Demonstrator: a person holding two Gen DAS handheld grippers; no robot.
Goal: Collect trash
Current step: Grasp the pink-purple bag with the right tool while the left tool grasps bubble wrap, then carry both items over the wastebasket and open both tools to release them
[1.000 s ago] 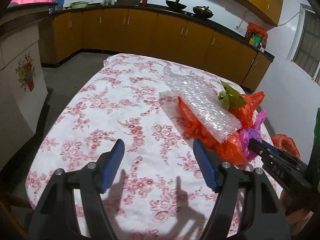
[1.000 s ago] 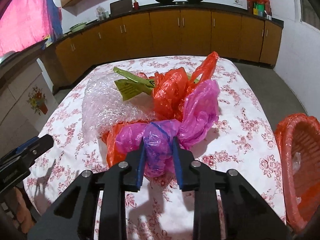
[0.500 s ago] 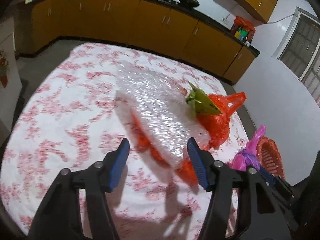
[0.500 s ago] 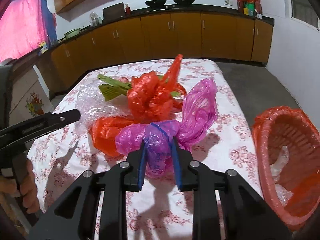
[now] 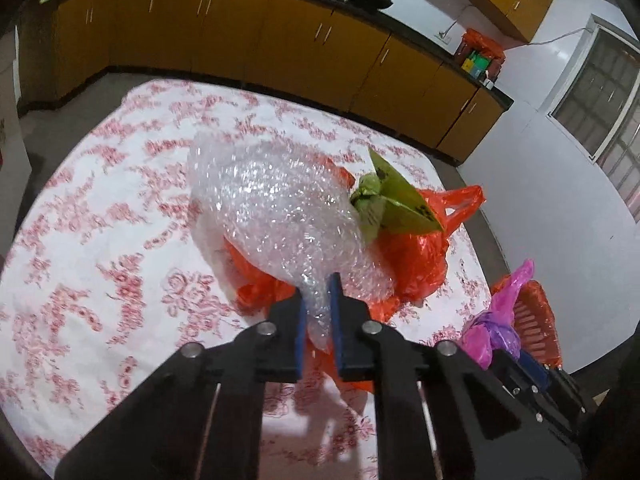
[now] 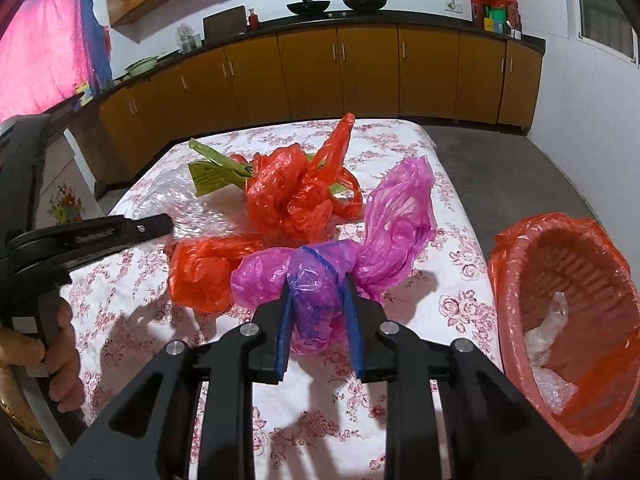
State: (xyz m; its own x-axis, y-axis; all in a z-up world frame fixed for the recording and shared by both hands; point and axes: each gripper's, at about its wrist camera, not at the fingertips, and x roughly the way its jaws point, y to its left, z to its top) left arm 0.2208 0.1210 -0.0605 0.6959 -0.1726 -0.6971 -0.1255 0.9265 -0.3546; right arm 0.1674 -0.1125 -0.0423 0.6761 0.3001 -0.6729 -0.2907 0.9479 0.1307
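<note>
My left gripper point(image 5: 318, 286) is shut on the near end of a clear bubble wrap sheet point(image 5: 276, 208), which lies over orange plastic bags point(image 5: 416, 248) on the flowered tablecloth. A green paper wrapper point(image 5: 394, 204) rests on the pile. My right gripper point(image 6: 318, 284) is shut on a crumpled pink-purple plastic bag point(image 6: 376, 236) and holds it above the table, left of the orange-lined trash basket point(image 6: 568, 280). The left gripper also shows in the right wrist view point(image 6: 160, 226), at the bubble wrap's edge.
The basket stands off the table's right side with clear plastic inside point(image 6: 548, 320). More orange bags point(image 6: 296, 196) lie mid-table. Yellow-brown kitchen cabinets point(image 6: 340, 76) run along the far wall. The table edge point(image 6: 444, 160) drops to grey floor on the right.
My left gripper moved forward to the bubble wrap and closed on its near end. My right gripper carried the pink bag toward the basket, which has come further into view.
</note>
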